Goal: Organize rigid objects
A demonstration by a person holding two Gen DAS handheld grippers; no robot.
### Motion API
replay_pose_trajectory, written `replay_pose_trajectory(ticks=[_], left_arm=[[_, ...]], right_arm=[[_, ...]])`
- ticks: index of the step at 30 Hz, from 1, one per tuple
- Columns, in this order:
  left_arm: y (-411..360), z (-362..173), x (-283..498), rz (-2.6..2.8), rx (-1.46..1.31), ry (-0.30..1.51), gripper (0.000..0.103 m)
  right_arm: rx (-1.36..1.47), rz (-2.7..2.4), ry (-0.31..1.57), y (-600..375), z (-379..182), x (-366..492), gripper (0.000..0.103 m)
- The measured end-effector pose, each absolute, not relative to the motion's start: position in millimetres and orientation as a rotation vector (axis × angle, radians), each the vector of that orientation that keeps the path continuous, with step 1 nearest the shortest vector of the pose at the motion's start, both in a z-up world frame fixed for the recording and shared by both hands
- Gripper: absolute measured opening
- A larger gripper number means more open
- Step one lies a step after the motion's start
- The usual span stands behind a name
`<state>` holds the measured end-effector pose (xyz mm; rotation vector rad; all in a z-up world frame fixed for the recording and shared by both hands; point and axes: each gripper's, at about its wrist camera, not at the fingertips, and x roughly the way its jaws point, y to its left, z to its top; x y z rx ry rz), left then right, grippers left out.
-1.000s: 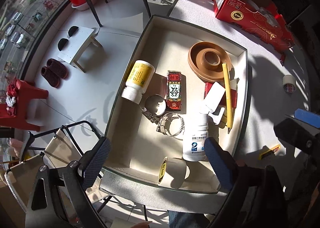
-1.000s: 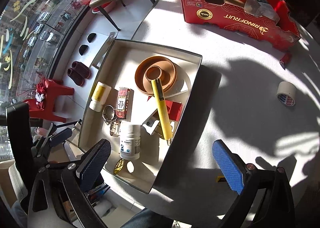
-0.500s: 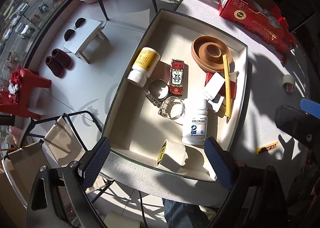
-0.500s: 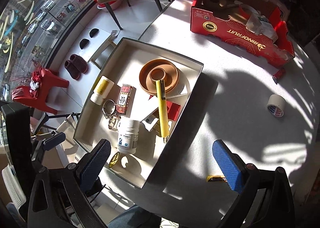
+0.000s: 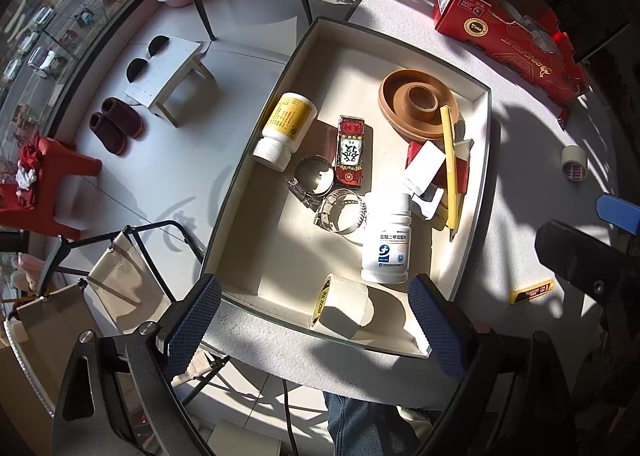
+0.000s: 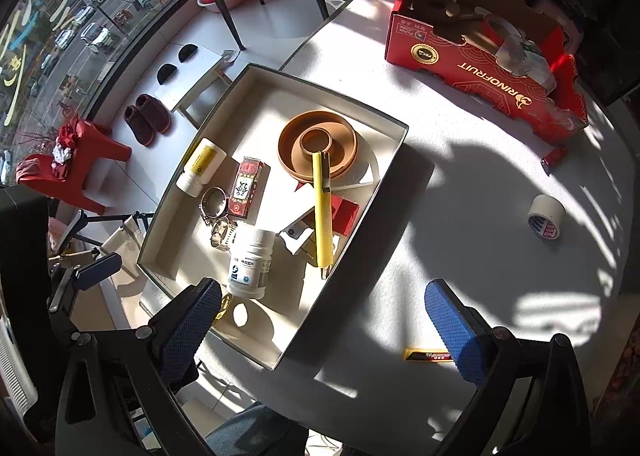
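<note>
White tabletop (image 6: 460, 183) is taking up most of the right wrist view, sun and shadow lying across it in bands. On it, hard against the window-side table edge, a shallow cream tray (image 5: 478, 159) is sitting, already holding most of the rigid pieces: a brown ring dish (image 5: 416, 105), a white pill bottle (image 5: 387, 242) lying near the close wall, a yellow-label bottle (image 5: 285, 127), a long yellow utility knife (image 5: 450, 171) leaning from dish rim toward the right wall, a roll of tape (image 5: 344, 306) in the near corner, metal hose clamps (image 5: 340, 211). A red carton (image 6: 484, 67) is standing well apart at the far side. Both tools are hovering above and carrying nothing: left gripper (image 5: 316, 320) spread wide over the tray's near wall, right gripper (image 6: 320, 320) likewise wide, straddling the tray's right wall. Judging the gathering step as in hand, with loose items waiting outside the tray: a second tape roll (image 6: 546, 215), a small red piece (image 6: 554, 155) by the carton, a small yellow-black packet (image 6: 428, 354) lying just beside the right gripper's outer finger. Next move likely calling for the right gripper descending on that packet; being flat, it needs fingers low against the table. Open table to the right is giving ample room; tray walls and table edge are crowding the left.
</note>
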<state>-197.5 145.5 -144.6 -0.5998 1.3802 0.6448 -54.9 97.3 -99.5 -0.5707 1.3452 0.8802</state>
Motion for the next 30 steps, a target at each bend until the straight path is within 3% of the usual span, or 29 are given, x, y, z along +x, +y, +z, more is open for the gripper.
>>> replay_pose_trajectory(ticks=[30], left_arm=[[149.4, -148.4, -204.0, 0.677, -0.652, 1.381, 0.096]], right_arm=[[-0.575, 0.873, 1.348, 96.2, -100.4, -57.5, 0.102]])
